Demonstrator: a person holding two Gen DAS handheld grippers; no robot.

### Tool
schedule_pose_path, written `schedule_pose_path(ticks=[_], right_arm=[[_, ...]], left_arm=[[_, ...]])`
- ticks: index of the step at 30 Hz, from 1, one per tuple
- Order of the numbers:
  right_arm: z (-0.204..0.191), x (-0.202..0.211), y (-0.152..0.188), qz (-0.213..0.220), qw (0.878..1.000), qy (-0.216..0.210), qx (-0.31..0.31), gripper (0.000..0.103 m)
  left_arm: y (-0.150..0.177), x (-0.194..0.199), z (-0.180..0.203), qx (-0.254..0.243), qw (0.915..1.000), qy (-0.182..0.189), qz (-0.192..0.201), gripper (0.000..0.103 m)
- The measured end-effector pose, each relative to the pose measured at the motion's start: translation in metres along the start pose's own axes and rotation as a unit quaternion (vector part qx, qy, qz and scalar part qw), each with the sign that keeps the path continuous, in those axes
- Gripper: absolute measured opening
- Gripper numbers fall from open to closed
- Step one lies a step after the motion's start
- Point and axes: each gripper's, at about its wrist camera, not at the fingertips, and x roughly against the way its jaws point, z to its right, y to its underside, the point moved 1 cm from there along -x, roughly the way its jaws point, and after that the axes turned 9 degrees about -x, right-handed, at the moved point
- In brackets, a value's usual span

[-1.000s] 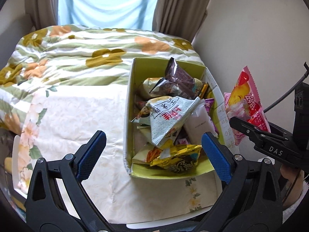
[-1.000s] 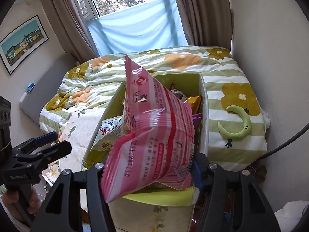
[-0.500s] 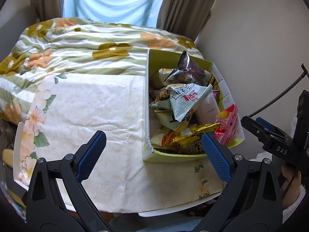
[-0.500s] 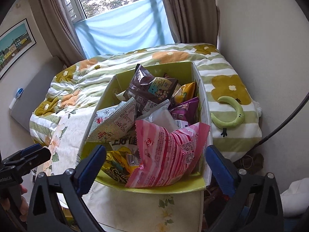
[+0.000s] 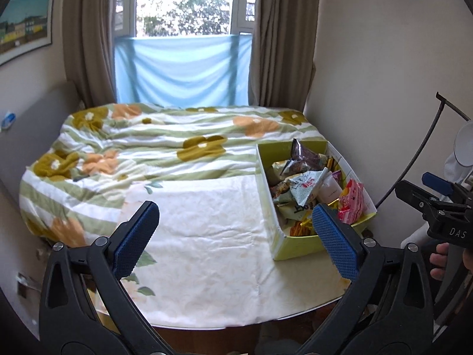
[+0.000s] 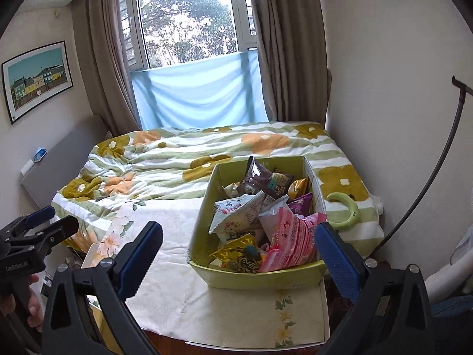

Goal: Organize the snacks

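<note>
Both claws raised — spread, empty

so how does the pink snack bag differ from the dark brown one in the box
The pink snack bag lies at the near end of the green box, slumped against its right wall; the dark brown bag stands at the far end, poking above the rim. The pink bag is striped, pale and looks larger; the brown one is dark and glossy with a coloured label. Both are sealed packets resting on the pile, with neither claw touching them.
</note>
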Motion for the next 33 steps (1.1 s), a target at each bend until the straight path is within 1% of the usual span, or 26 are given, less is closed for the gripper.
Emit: schedule_pose_path(ticks=[2, 6, 10, 12, 19, 33], right_arm=[[-0.014, 0.014, 0.007, 0.011, 1.000, 0.007, 0.013, 0.102], [-0.034, 0.035, 0.021, 0.027, 0.999, 0.012, 0.021, 0.102], [-0.050, 0.042, 0.038, 0.030, 0.998, 0.034, 0.043, 0.102], [-0.053, 0.043, 0.043, 0.026, 0.998, 0.035, 0.043, 0.102], [-0.056, 0.048, 0.052, 0.025, 0.999, 0.032, 0.034, 0.102], [-0.059, 0.050, 0.057, 0.024, 0.999, 0.029, 0.033, 0.102]], left_arm=[[0.005, 0.017, -0.005, -0.009, 0.9999, -0.012, 0.009, 0.103], [0.021, 0.042, -0.014, -0.004, 0.9995, -0.028, 0.016, 0.103], [0.036, 0.058, -0.019, 0.001, 0.9991, -0.039, 0.020, 0.103], [0.042, 0.063, -0.022, 0.004, 0.9991, -0.039, 0.018, 0.103], [0.049, 0.076, -0.022, 0.006, 0.9988, -0.043, 0.023, 0.103], [0.045, 0.076, -0.018, 0.006, 0.9986, -0.046, 0.027, 0.103]])
